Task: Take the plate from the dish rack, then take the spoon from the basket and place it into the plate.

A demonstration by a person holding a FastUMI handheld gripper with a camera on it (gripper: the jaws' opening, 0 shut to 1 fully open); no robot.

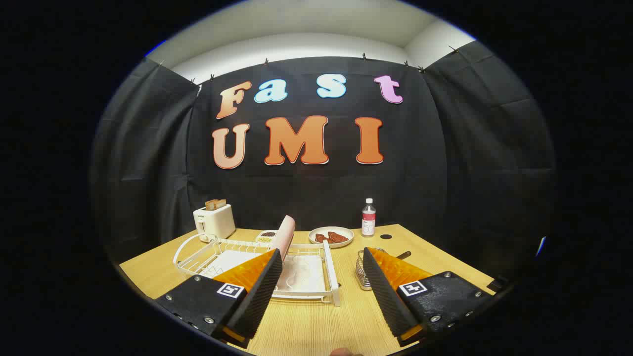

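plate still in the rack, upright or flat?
Upright, still in the dish rack: the pink plate stands on edge just beyond the open gripper, whose fingers touch nothing.

The hand-held two-finger gripper (322, 259) is hovering above the surface below with its jaws standing wide apart and nothing lying between them. Its two wedge-shaped fingers (257, 291) are reaching forward and angling slightly inward toward each other, their ribbed inner pads facing across the open gap. Each finger is sitting on a flat dark mounting block fixed with small silver screws and is carrying a small square black-and-white marker on its upper face. Both fingers are sitting at about the same height, so the tool is being held level. A small rounded part of the person's hand (341, 352) is showing just behind the fingers.
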